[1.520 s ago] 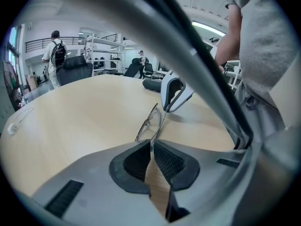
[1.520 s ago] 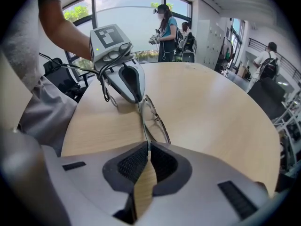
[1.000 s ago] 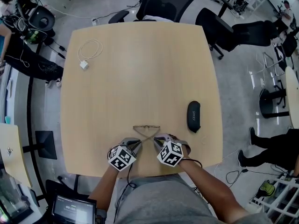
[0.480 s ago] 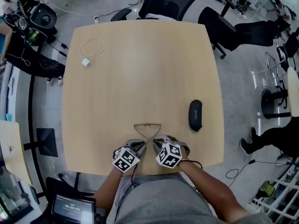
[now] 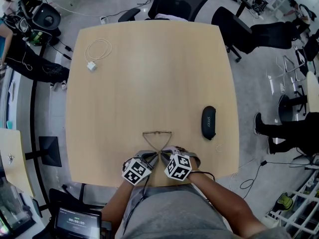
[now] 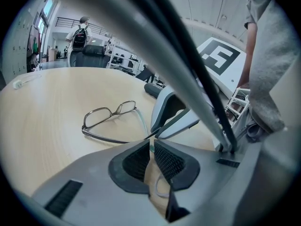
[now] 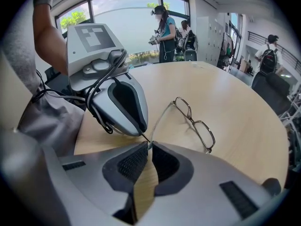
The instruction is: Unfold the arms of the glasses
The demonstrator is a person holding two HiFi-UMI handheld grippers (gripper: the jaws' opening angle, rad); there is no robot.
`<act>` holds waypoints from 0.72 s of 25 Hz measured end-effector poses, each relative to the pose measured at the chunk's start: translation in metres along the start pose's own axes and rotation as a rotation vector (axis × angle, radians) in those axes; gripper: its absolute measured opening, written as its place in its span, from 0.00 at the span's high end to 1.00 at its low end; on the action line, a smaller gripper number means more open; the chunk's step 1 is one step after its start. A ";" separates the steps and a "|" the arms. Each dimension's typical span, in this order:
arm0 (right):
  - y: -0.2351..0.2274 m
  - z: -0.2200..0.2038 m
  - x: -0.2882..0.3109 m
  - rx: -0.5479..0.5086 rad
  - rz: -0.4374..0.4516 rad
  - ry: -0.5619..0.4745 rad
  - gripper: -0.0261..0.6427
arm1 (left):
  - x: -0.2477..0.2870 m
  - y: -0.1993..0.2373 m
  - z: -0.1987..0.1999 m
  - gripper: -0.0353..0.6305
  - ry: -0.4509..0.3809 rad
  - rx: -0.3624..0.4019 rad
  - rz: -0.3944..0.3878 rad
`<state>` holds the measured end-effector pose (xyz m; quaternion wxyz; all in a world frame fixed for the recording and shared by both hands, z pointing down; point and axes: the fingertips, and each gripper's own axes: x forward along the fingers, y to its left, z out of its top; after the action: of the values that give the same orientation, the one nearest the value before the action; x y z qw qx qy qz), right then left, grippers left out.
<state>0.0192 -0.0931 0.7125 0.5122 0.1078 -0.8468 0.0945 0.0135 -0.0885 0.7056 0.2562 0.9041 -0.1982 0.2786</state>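
Note:
Thin metal-framed glasses (image 5: pixel 157 133) lie on the wooden table (image 5: pixel 149 73) near its front edge, lenses away from me. Both arms run back toward me and meet in a narrow V. My left gripper (image 5: pixel 153 156) is shut on the pale tip of one arm, seen between its pads in the left gripper view (image 6: pixel 151 147). Right beside it, my right gripper (image 5: pixel 164 155) is shut on the thin arm (image 7: pixel 149 149). The two grippers' tips almost touch. The glasses (image 6: pixel 112 111) (image 7: pixel 197 122) rest flat ahead of both.
A black glasses case (image 5: pixel 208 122) lies to the right of the glasses. A white cable with a plug (image 5: pixel 94 54) sits at the far left of the table. Office chairs (image 5: pixel 179 1) stand behind the far edge. People stand in the background.
The two grippers have moved closer together. The arms, which crossed in an X a second ago, now meet in a V at the gripper tips.

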 end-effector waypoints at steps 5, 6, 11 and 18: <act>0.007 -0.002 0.002 -0.015 0.044 0.004 0.93 | 0.000 -0.006 0.001 0.93 -0.003 -0.004 -0.019; 0.009 -0.002 0.002 -0.022 0.055 0.006 0.93 | -0.001 -0.008 0.001 0.93 -0.002 -0.001 -0.027; 0.018 -0.003 0.001 -0.068 0.103 0.012 0.91 | -0.012 -0.021 0.001 0.93 0.033 0.037 -0.087; 0.022 -0.007 0.006 -0.096 0.128 0.052 0.82 | -0.020 -0.029 0.006 0.92 0.046 0.021 -0.176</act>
<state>0.0160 -0.0706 0.7200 0.5316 0.0263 -0.8419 0.0891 0.0150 -0.0648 0.6795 0.2746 0.9140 -0.1089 0.2780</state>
